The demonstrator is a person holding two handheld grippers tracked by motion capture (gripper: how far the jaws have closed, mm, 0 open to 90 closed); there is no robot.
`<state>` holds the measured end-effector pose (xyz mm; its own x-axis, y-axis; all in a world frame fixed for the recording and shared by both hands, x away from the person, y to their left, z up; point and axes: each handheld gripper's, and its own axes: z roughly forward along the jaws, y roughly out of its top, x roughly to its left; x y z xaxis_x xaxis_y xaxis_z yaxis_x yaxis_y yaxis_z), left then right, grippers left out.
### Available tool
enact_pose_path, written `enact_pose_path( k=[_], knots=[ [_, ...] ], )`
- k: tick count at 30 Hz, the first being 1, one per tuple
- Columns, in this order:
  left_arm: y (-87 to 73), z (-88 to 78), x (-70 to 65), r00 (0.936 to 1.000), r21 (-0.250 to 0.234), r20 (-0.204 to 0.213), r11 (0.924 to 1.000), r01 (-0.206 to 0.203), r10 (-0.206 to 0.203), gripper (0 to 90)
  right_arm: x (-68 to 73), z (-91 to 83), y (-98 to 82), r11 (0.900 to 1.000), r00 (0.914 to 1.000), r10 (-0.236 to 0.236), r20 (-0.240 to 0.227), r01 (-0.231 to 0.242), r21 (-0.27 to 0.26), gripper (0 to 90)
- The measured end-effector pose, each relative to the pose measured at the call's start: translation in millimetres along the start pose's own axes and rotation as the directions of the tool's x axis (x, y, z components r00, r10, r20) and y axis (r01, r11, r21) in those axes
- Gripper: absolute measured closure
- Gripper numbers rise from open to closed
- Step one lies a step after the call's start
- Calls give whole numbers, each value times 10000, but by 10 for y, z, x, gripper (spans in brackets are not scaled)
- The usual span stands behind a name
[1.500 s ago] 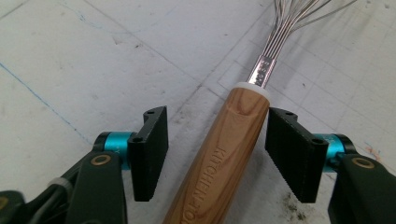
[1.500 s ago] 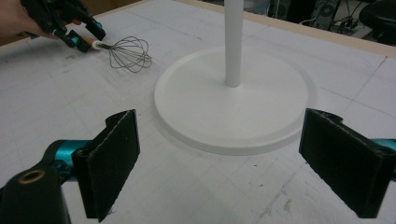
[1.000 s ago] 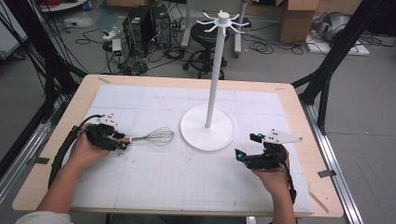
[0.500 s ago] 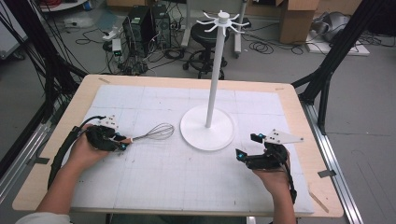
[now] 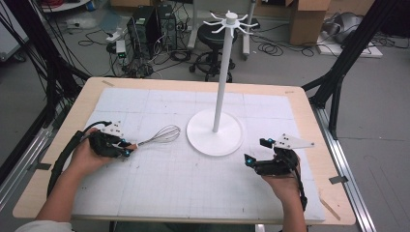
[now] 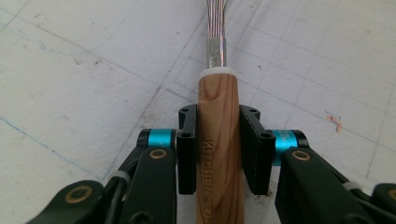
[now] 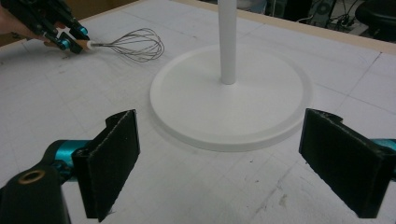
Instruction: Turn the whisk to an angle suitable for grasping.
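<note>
Since the earlier frames my left gripper [image 5: 126,148] has been closing its jaws, and now both pads press flat on the wooden handle of the whisk [image 6: 219,140]; over the same time the wire head has swung a little toward the white stand [image 5: 215,140] and the hand itself has barely shifted. My right gripper [image 7: 219,163] has not budged.

I judge the whisk to be light, with nearly all its small weight in the handle. That handle is stiff, smooth wood, round in section, so it could roll or slip between flat pads if I squeeze too gently. Its wire loops [image 5: 162,134] are thin and springy; they would flex and give no firm hold, so the handle is the place to take it, and I have it just below the white collar where the wires begin. It lies on the mat to the left of the stand's round base, wires pointing toward that base, apart from it.

My left hand [image 5: 89,157] lies low on the mat, left of the stand, forearm coming in from the near edge, gripper held nearly level along the handle. On the near right of the stand, my right hand [image 5: 285,183] rests with its jaws wide apart and empty, aimed at the base.
</note>
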<state>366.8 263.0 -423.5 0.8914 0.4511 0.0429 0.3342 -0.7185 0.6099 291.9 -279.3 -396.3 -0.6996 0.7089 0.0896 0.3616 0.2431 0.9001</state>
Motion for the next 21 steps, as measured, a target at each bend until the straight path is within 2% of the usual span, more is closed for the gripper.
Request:
enact_pose_path(
  k=[8,13,14,17,18,21],
  knots=[
    [-7,-140,-31,9995,-350,74,9989,-312,314,706,6,-8,2,10000,10000,44,-6,-44,-22,111],
    [7,-197,-100,9976,-473,317,9971,-595,610,706,5,-5,3,10000,10000,-4,-8,4,-18,111],
    [33,-207,-151,9956,-554,461,9953,-791,817,706,10,-9,4,10000,10000,47,-11,-47,-10,111],
    [69,-210,-210,9928,-642,610,9930,-991,1031,706,6,-12,6,10000,10000,-31,28,31,-51,112],
    [111,-199,-265,9891,-703,732,9900,-1223,1274,705,6,-15,7,10000,10000,-26,20,26,-57,112],
    [155,-177,-324,9858,-802,927,9879,-1330,1403,705,9,-29,19,10000,10000,-36,44,36,-69,112]
  ],
)
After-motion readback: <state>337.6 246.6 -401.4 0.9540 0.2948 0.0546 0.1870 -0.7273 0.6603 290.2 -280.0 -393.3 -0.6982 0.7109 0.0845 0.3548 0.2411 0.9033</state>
